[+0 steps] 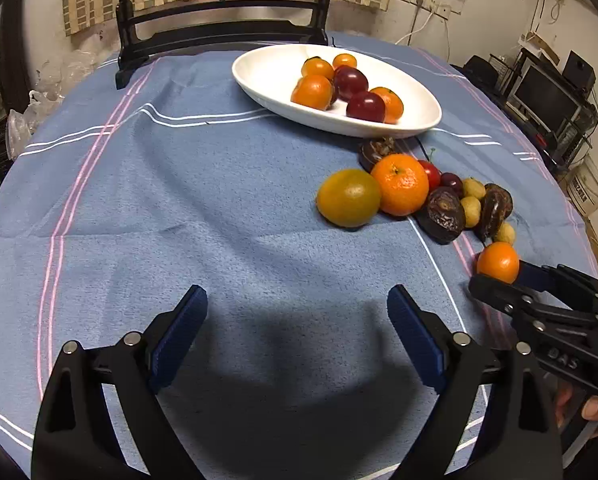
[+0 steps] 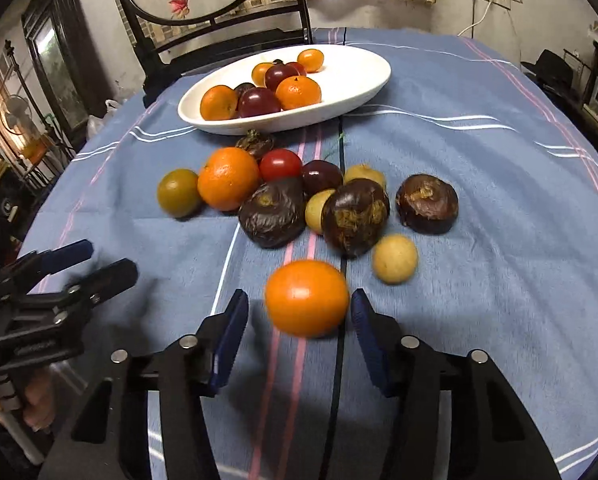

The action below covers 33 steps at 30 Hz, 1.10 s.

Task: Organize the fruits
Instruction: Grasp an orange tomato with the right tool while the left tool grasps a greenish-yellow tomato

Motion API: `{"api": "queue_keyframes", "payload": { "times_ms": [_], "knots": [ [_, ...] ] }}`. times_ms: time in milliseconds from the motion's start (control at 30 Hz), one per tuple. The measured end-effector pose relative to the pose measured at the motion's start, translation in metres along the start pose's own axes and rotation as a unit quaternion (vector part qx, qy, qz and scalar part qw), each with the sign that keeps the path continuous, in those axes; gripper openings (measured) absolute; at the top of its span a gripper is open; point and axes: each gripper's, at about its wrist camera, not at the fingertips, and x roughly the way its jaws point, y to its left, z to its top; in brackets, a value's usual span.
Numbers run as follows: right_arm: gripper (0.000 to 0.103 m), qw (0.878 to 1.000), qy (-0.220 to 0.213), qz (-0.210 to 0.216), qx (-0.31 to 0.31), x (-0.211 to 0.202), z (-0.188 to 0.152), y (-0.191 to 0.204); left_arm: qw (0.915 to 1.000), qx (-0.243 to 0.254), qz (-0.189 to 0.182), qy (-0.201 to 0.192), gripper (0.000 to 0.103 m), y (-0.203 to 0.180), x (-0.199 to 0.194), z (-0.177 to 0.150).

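Jaws of the right gripper (image 2: 299, 320) stand on either side of a small round orange tangerine (image 2: 306, 298) lying on the blue striped cloth (image 2: 479, 240) of the bench. The right pad sits at the fruit's edge and a narrow gap shows on the left, so the pads bracket it without pinching it. The left gripper (image 1: 297, 336) hangs over bare cloth with its jaws spread wide and nothing between them; in the right wrist view it shows at nine o'clock, a hand (image 2: 39, 400) on its handle.

At one o'clock from the tangerine lies a pale yellow round fruit (image 2: 394, 258). Beyond sits a loose cluster: three dark brown wrinkled fruits (image 2: 355, 216), a larger orange mandarin (image 2: 227, 178), a greenish-yellow citrus (image 2: 179, 192) at its nine o'clock, a red cherry tomato (image 2: 279, 165) and a dark plum (image 2: 321, 176).

Farther, at twelve o'clock, a white oval ceramic dish (image 2: 351, 80) holds oranges and dark red plums. A black chair (image 2: 219, 8) stands behind it.
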Motion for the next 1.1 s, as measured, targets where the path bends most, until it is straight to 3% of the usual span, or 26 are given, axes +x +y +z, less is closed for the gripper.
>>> {"api": "queue_keyframes", "payload": {
  "times_ms": [33, 133, 267, 467, 600, 733, 900, 967, 1100],
  "knots": [
    [0.041, 1.0, -0.005, -0.006, 0.0, 0.0, 0.001, 0.001, 1.0, 0.0, 0.001, -0.003, 0.089, 0.0, -0.001, 0.0],
    [0.041, 1.0, -0.009, 0.012, 0.018, -0.004, -0.002, -0.004, 0.9999, 0.003, 0.007, -0.011, 0.089, -0.002, -0.004, 0.001],
    [0.041, 0.997, -0.011, 0.069, 0.039, -0.011, -0.011, -0.012, 0.9997, 0.01, 0.019, -0.008, 0.089, -0.005, -0.001, 0.005],
    [0.041, 0.995, -0.015, 0.086, 0.042, -0.022, -0.021, -0.02, 0.9986, 0.035, 0.04, 0.008, 0.089, -0.017, 0.02, 0.016],
    [0.041, 0.995, -0.017, 0.09, 0.043, -0.025, -0.024, -0.027, 0.9975, 0.044, 0.053, 0.018, 0.083, -0.023, 0.035, 0.022],
    [0.041, 0.994, -0.015, 0.097, 0.045, -0.024, -0.025, -0.032, 0.9968, 0.043, 0.067, 0.006, 0.072, -0.027, 0.042, 0.032],
    [0.041, 0.994, -0.014, 0.099, 0.046, -0.023, -0.025, -0.033, 0.9967, 0.058, 0.057, 0.005, 0.052, -0.04, 0.051, 0.046],
    [0.041, 0.994, -0.014, 0.095, 0.045, -0.024, -0.026, -0.035, 0.9964, 0.067, 0.051, 0.005, 0.039, -0.044, 0.052, 0.048],
    [0.041, 0.995, -0.015, 0.09, 0.04, -0.026, -0.025, -0.034, 0.9958, 0.076, 0.05, 0.005, 0.038, -0.046, 0.05, 0.046]
  ]
}}
